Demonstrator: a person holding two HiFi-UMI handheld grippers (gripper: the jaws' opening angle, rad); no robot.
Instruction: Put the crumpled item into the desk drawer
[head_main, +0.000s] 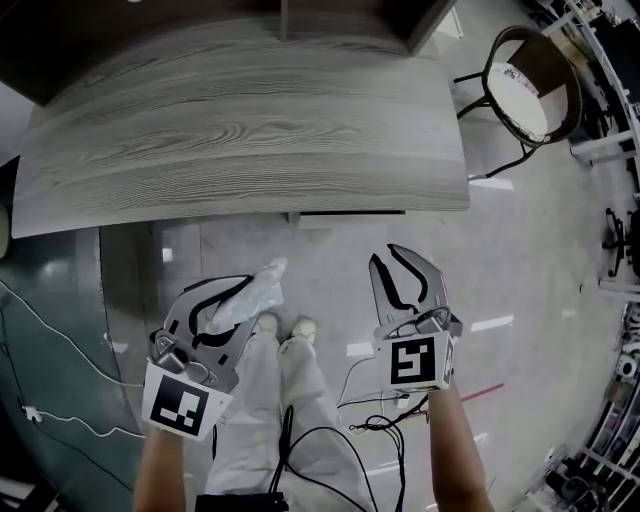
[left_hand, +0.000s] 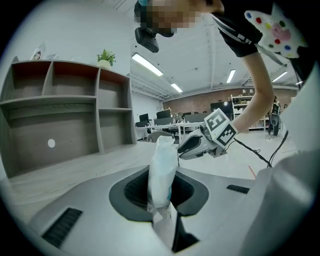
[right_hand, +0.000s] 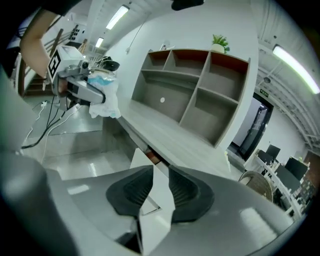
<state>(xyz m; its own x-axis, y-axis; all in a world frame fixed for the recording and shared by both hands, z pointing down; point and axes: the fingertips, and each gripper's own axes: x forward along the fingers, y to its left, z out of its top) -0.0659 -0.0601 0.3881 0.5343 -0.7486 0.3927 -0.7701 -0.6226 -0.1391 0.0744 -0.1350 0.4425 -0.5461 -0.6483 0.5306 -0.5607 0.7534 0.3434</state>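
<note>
Grey wood-grain covers the top of the head view: a desk (head_main: 250, 130) with a glossy grey floor (head_main: 520, 260) in front of it and a round-seated chair (head_main: 530, 85) off its right end. On the desk's far side stands an open shelf unit (right_hand: 200, 95) with a small potted plant (right_hand: 218, 42) on top.

The person stands just short of the desk, with pale trousers (head_main: 265, 400) and shoes (head_main: 285, 328) straight below the camera and black cables (head_main: 330, 450) trailing on the floor.

Both grippers are held low over the floor, short of the desk's front edge. The left gripper (head_main: 235, 305) pinches a crumpled plastic bag (head_main: 262, 280), white with a bluish tint. Its lower end is squeezed between the pads and the rest sticks up past the fingertips. The bag hangs in the air, clear of the desk and the floor.

The right gripper (head_main: 392, 262) is level with the left one and well apart from it. Its jaws are spread, with nothing gripped between them.

Under the desk's front edge the right gripper view shows a pale panel (right_hand: 142, 159) with a brownish gap beside it. Whether that is the drawer, or whether it is open, cannot be told.
</note>
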